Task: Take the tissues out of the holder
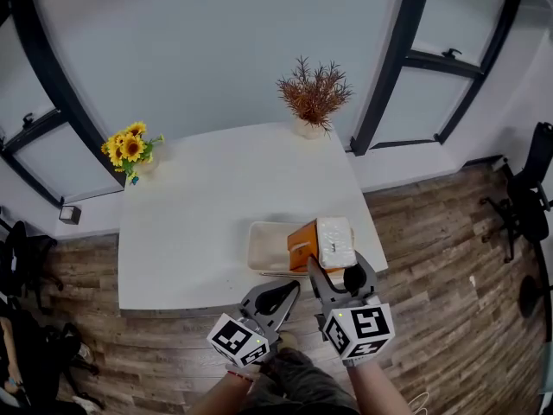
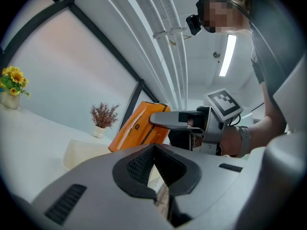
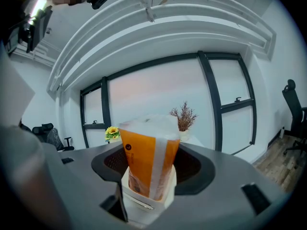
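Note:
An orange and white tissue pack (image 1: 321,242) stands tilted at the right end of a cream holder (image 1: 266,247) near the table's front edge. My right gripper (image 1: 335,263) has a jaw on each side of the pack and is shut on it. In the right gripper view the tissue pack (image 3: 148,159) rises between the jaws, with the white holder edge (image 3: 143,209) below it. My left gripper (image 1: 295,287) hangs just off the table's front edge, left of the right one, shut and holding nothing. From the left gripper view the tissue pack (image 2: 138,127) leans over the holder (image 2: 82,153).
The white table (image 1: 199,223) carries a sunflower vase (image 1: 130,150) at its back left corner and a dried plant pot (image 1: 313,98) at the back edge. Wooden floor surrounds it, and office chairs (image 1: 527,197) stand at the right.

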